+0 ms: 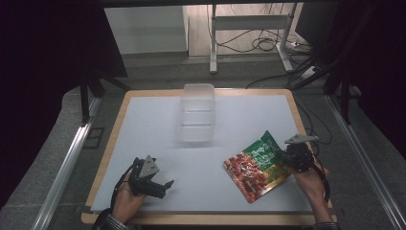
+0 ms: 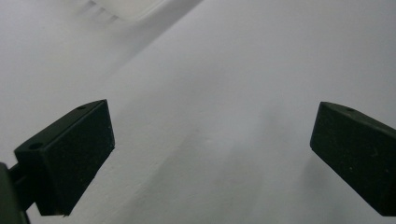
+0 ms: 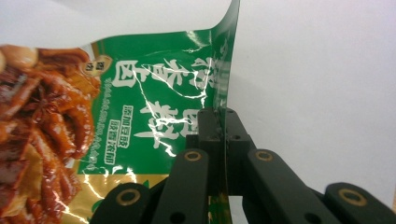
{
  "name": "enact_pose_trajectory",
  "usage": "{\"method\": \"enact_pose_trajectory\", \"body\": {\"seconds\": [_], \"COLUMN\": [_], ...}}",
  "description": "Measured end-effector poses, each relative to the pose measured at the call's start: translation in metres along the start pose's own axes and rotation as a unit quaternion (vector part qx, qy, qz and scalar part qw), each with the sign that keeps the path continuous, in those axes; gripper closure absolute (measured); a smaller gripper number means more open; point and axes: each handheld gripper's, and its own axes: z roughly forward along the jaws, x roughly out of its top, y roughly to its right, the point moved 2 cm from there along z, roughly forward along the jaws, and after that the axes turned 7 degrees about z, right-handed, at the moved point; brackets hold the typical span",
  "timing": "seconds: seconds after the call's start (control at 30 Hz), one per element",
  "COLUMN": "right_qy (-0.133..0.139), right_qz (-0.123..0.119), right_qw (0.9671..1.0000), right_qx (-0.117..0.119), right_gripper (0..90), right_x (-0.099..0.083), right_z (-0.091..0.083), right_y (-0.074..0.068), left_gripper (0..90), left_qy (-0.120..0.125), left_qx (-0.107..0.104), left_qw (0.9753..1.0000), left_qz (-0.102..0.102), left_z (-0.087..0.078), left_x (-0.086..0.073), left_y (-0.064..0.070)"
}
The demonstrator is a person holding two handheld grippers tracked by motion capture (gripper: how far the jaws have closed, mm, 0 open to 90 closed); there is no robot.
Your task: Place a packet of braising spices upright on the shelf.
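My right gripper (image 1: 286,155) is pinching the edge of the glossy green-and-red foil snack pouch (image 1: 256,166), jaws pressed together on the thin side seam; the right gripper view shows the film (image 3: 154,121) held upright between them. The pouch lies on the white bench (image 1: 158,115), near and to the right of the clear rectangular plastic container (image 1: 197,113). I judge it light, floppy and slippery; the flat seam is the place to hold, since the crinkled body would sag. My left gripper (image 1: 160,184) rests spread and empty, near and left of the container.
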Motion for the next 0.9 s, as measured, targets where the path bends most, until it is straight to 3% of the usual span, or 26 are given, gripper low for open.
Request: {"method": "enact_pose_trajectory", "body": {"seconds": [0.07,0.23,0.57,0.9], "right_qy": [0.009,0.023,0.044,0.07], "right_qz": [-0.006,0.006,0.064,0.058], "right_qw": [0.9999,0.9997,0.9956,0.9929], "right_qx": [0.001,0.006,0.051,0.077], "right_gripper": [88.4,88.3,88.4,88.5], "right_x": [0.001,0.004,0.013,0.03], "right_z": [-0.004,-0.012,-0.029,-0.048], "right_y": [-0.001,-0.005,-0.004,-0.018], "left_gripper": [0.0,0.0,0.0,0.0], "left_qy": [0.0,0.002,0.001,-0.001], "left_qx": [0.0,-0.004,-0.011,-0.007], "left_qw": [1.0,0.9998,0.9992,0.9993], "left_qz": [-0.005,-0.02,-0.037,-0.036], "left_z": [-0.001,-0.002,-0.005,-0.004], "left_x": [0.0,-0.001,0.0,0.001], "left_y": [-0.001,-0.002,-0.004,-0.002]}}
